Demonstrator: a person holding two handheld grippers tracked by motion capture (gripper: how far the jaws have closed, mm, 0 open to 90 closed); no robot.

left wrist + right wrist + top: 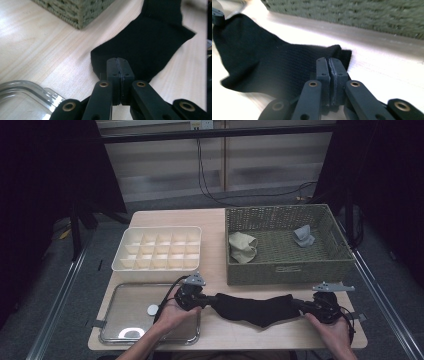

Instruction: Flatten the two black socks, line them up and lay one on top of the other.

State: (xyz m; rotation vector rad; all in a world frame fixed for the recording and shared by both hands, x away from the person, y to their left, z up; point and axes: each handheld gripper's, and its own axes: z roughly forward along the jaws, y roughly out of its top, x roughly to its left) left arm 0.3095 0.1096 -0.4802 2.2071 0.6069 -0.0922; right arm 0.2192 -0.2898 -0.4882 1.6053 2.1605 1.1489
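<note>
A black sock lies stretched along the front of the wooden table, held at both ends. My left gripper is shut on its left end; in the left gripper view the jaws press together over the sock. At the other end my right gripper is shut on the sock too; in the right gripper view the closed jaws pinch the edge of the sock.
A woven green basket at the back right holds a beige sock and a grey sock. A white divided organiser sits at the back left. A shiny metal tray lies front left, under my left hand.
</note>
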